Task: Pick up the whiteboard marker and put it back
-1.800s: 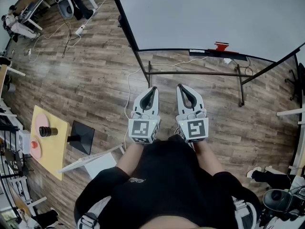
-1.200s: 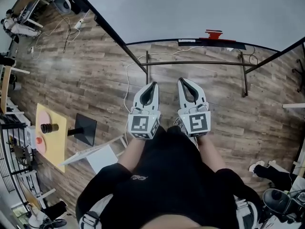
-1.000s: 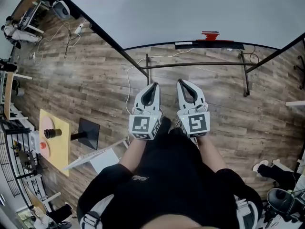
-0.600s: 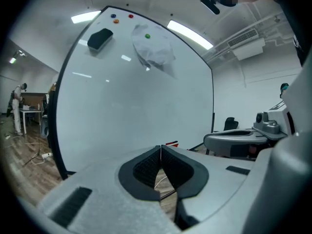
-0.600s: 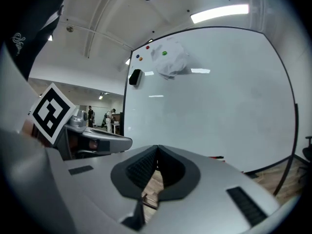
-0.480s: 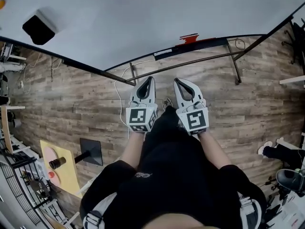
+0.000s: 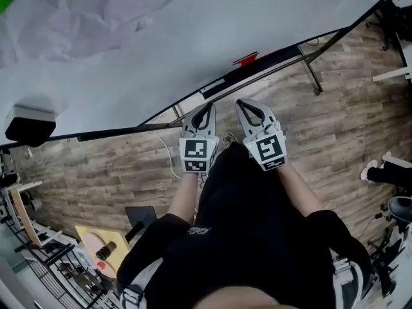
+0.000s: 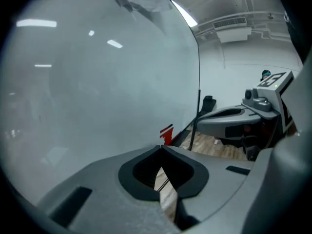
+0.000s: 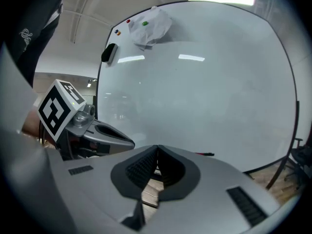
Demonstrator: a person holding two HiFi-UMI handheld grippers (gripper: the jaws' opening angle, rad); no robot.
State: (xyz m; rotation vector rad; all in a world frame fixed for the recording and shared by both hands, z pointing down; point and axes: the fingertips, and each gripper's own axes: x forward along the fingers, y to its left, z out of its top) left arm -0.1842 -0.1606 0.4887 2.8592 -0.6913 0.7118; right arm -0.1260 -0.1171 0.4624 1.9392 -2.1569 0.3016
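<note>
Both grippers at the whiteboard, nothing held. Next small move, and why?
Probably open the right gripper and ease it toward the red marker on the tray: its jaws are shut on nothing, and the marker lies just ahead, untouched.

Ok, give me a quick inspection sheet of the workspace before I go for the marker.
Surface: whiteboard, blank; tray along its lower edge.
Job's things: red marker, it seems, on the tray, untouched.
Clutter: eraser and crumpled sheet stuck on the whiteboard.
Grippers: left gripper and right gripper both shut, empty, short of the tray.
Cables: white cable on the floor below the whiteboard.
Surroundings: wood floor; yellow board, rack at left.
</note>
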